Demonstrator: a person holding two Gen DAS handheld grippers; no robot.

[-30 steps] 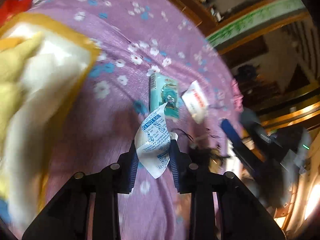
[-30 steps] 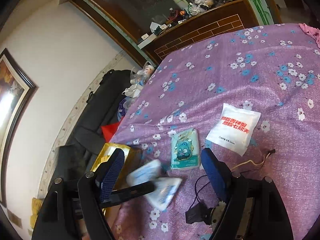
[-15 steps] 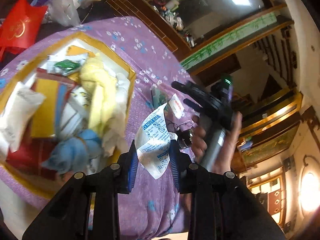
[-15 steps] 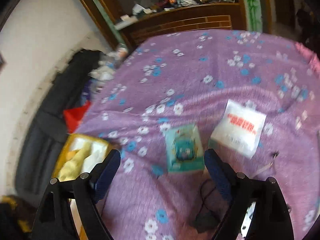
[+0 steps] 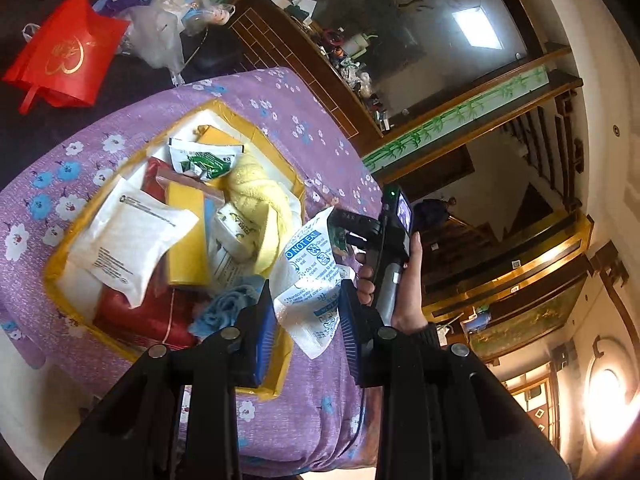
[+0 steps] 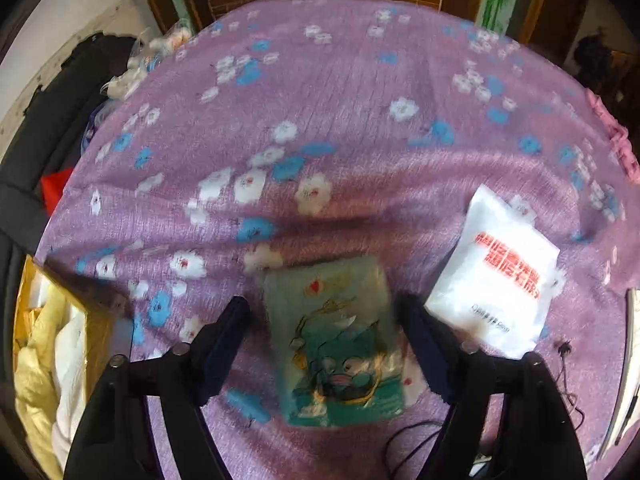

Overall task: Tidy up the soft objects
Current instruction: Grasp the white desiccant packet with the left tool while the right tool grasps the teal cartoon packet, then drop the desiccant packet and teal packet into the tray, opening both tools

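1. Left gripper: the two blue-padded fingers sit a narrow gap apart with the white desiccant sachet printed in blue "DO NOT EAT" between them. The right pad meets the sachet's edge; contact on the left pad is likely but not clear from this angle.
2. Sachet attitude: its long axis runs up and away from the gripper, leaning slightly to the left in view, with the printed face toward the camera. It hangs above the near right corner of the yellow-rimmed cardboard box.
3. Box contents: a large white pillow-shaped pouch with small print, a pale yellow towel, a crumpled blue cloth, a green-and-white snack packet, and red and yellow flat packs. The box rests on the purple floral-print bedspread.
4. Right gripper: jaws set wide apart, holding nothing. They straddle the teal cartoon-printed flat packet, one finger on each long side; frame blur prevents judging contact.
5. Teal packet: lies flat on the bedspread, long axis pointing away from the gripper.
6. White square pouch with red lettering: flat, just right of the right finger, tilted.
7. Right hand, seen from the left wrist camera, grips the right handle beside the sachet.
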